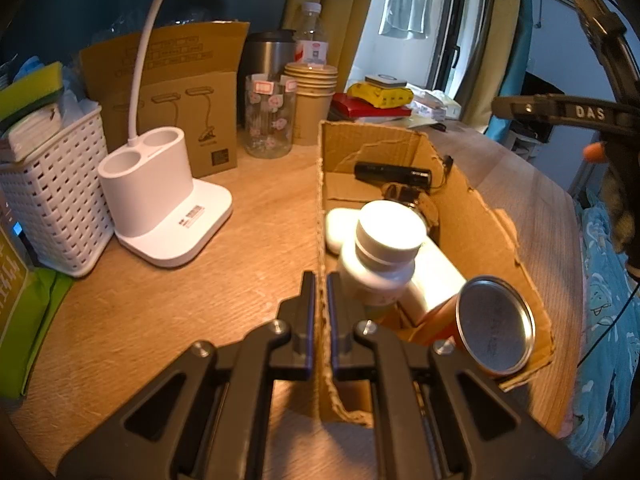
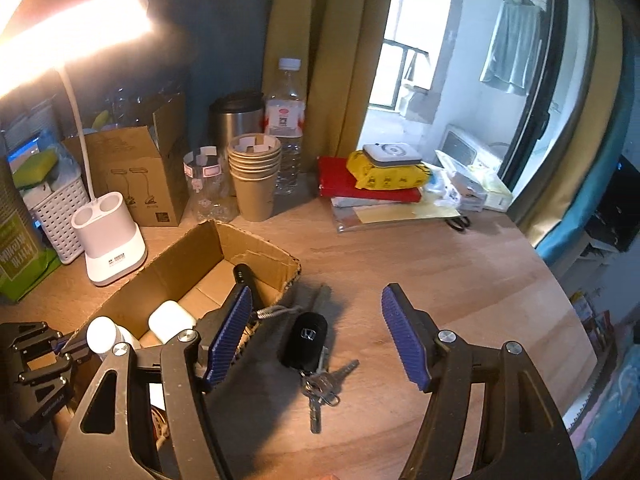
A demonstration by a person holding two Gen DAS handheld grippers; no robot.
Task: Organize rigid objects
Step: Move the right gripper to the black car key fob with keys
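Note:
My left gripper (image 1: 321,280) is shut on the left wall of an open cardboard box (image 1: 476,216), pinching its torn edge. Inside the box lie a white bottle (image 1: 384,252), a metal-lidded can (image 1: 494,326), a white case (image 1: 340,224) and a black flashlight (image 1: 392,172). My right gripper (image 2: 316,300) is open above a black car key with a key bunch (image 2: 310,346) that lies on the wooden table just right of the box (image 2: 200,264). The left gripper shows at the box's near-left edge in the right wrist view (image 2: 60,350).
A white lamp base (image 1: 160,196), a white basket (image 1: 52,196), a brown carton (image 1: 176,92), a glass jar (image 1: 270,116), stacked paper cups (image 1: 312,96), a steel mug and a water bottle (image 2: 286,128) line the back. Red books with a yellow pack (image 2: 384,176) sit behind.

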